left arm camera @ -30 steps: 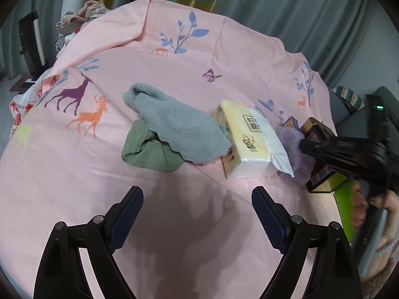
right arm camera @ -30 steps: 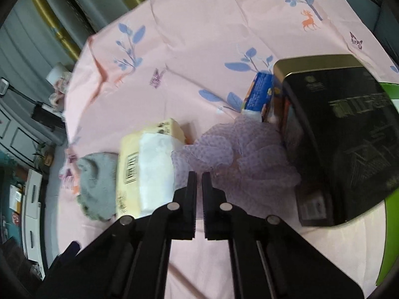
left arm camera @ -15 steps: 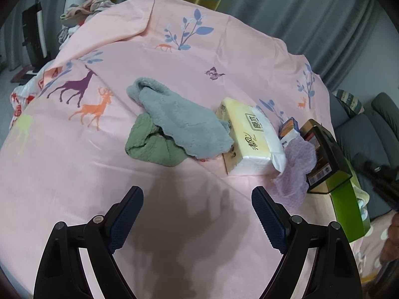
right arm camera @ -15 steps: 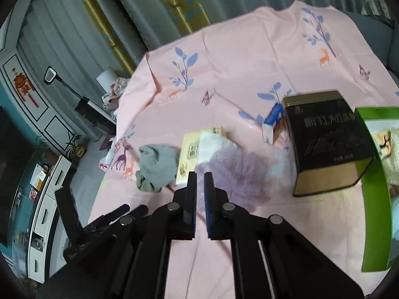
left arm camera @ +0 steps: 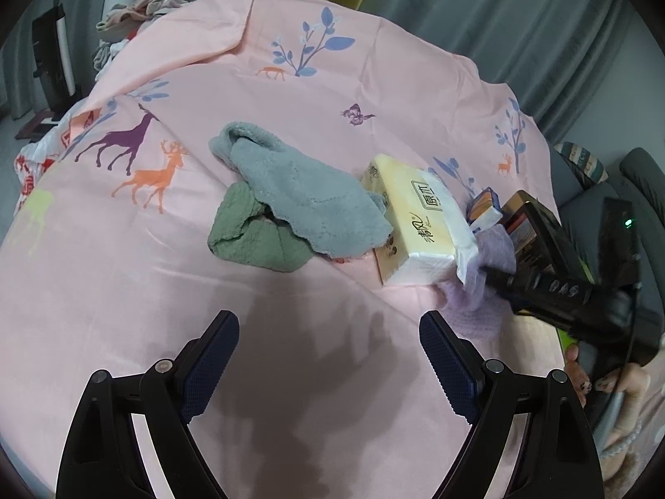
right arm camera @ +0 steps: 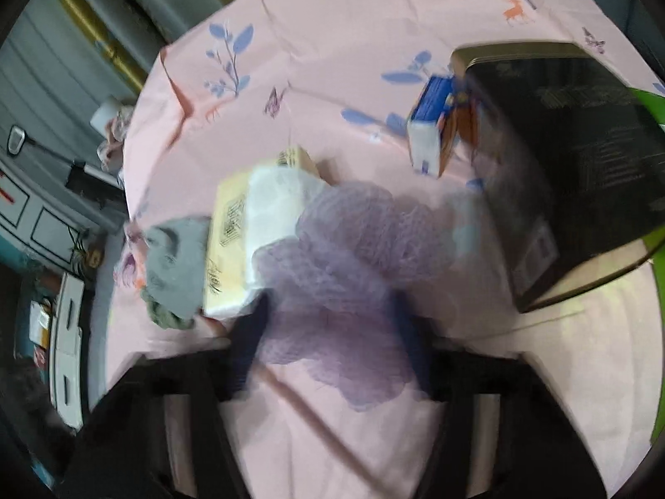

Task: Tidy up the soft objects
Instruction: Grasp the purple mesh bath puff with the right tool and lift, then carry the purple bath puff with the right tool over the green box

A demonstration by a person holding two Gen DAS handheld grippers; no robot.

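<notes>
Mesh puff (right arm camera: 357,266), between right tool (right arm camera: 332,332) fingers

Soft dim light; right wrist view motion-blurred; fisheye edges.

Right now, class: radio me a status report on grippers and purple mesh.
Left gripper open, empty. Right gripper jaws just opening, astride purple mesh. Tissue pack touching mesh; black tin close.

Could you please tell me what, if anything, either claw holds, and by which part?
Nothing. The left claw is open and empty; the right claw, jaws just opening, straddles the purple mesh puff.
</notes>
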